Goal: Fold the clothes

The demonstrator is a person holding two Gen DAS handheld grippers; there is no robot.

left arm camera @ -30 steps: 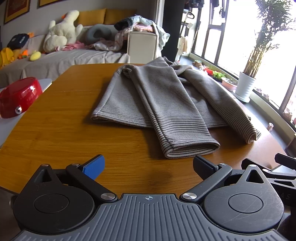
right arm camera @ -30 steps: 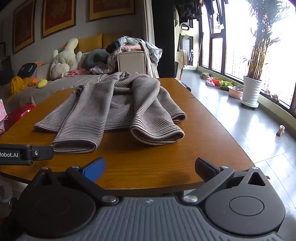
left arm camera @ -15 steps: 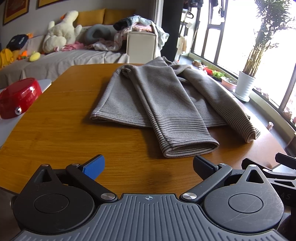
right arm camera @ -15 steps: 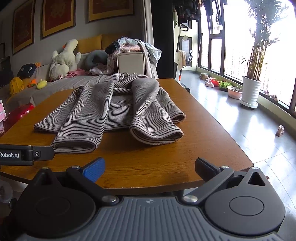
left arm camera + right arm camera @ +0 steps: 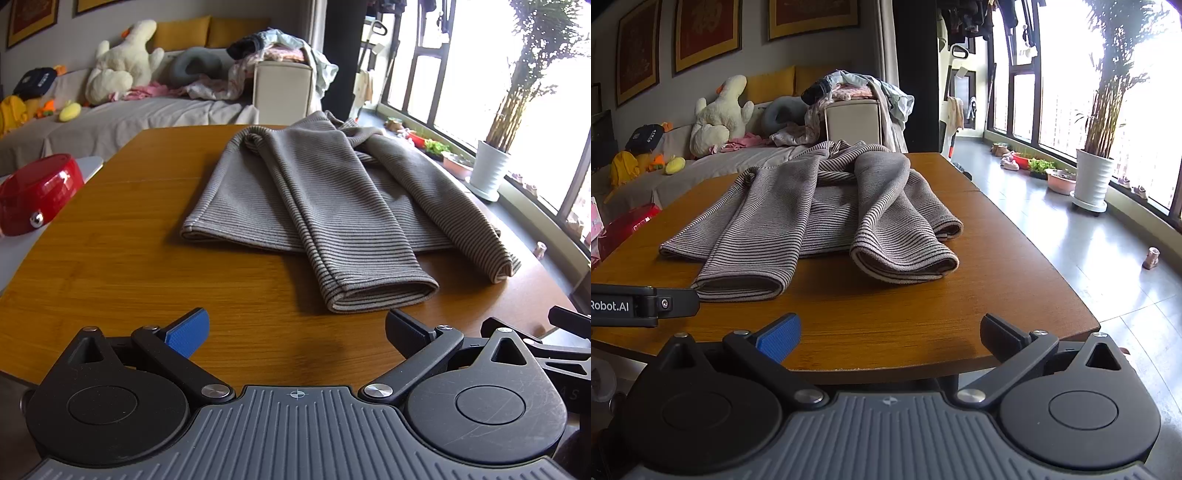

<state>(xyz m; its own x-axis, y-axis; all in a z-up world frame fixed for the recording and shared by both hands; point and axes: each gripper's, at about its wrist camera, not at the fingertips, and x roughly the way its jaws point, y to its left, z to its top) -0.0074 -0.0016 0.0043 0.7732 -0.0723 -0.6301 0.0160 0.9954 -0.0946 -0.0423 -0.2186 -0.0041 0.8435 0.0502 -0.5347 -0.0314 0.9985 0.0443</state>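
A grey-brown striped sweater (image 5: 332, 206) lies flat on the wooden table (image 5: 129, 258), both sleeves folded forward over the body. The right wrist view shows the same sweater (image 5: 820, 214) with its two sleeve cuffs facing me. My left gripper (image 5: 295, 332) hovers open over the table's near edge, short of the left sleeve cuff, with nothing between its fingers. My right gripper (image 5: 890, 336) stands open at the table's (image 5: 923, 314) front edge, below the right cuff, also holding nothing. Part of the left gripper's body (image 5: 639, 306) shows at the left of the right wrist view.
A red helmet-like object (image 5: 37, 192) rests on a grey surface left of the table. Behind it stands a sofa (image 5: 129, 118) with plush toys and piled clothes. A potted plant (image 5: 1093, 184) stands on the floor by the windows at right.
Both grippers have crept slightly closer to the sweater; nothing else has moved and both stay open.
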